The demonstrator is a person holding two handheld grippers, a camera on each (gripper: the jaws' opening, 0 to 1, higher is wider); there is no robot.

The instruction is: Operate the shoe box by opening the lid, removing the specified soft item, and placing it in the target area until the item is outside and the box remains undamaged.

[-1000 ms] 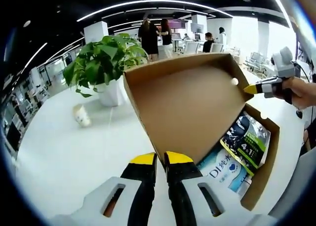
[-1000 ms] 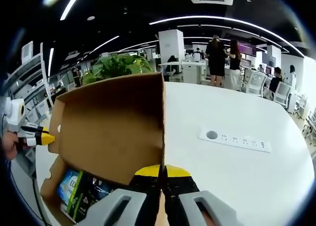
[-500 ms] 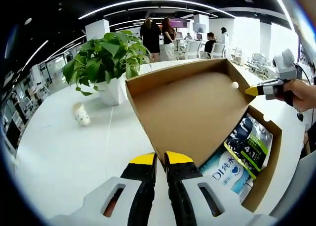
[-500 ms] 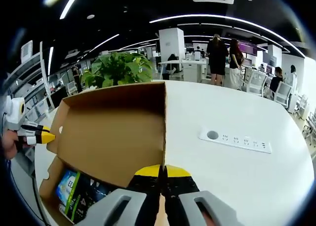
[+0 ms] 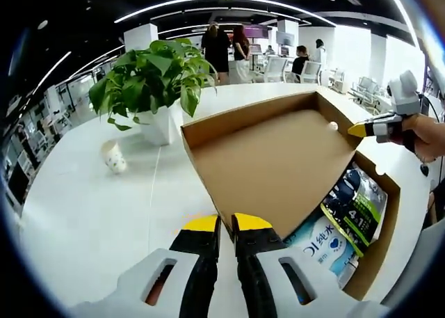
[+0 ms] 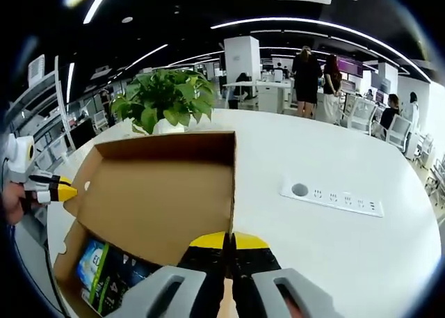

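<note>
- The lid was seen tipped far back on its hinge, inner face up, held at both side flaps.
- The left gripper was closed on the lid's near edge in the left gripper view; yellow tips pressed together with thin card between them.
- The right gripper was likewise pinched shut on the lid's opposite edge in the right gripper view.
- The box was open; soft packs were still lying inside, just beside the lid hinge, none yet taken out.
- Risk judged: the hinge fold could crease or tear if the lid were pushed further back, since both flaps are gripped and uneven pull from the two sides would twist the card.
- Risk judged: the box could slide or tip on the smooth table when the lid is let go, as nothing else pins it.
- Far of the lid in the left gripper view, a plant and a small cup stood near; the lid's far edge lay close to the pot.
- To the right in the right gripper view a power strip lay well apart from the box, with bare table between for setting a pack down.
</note>
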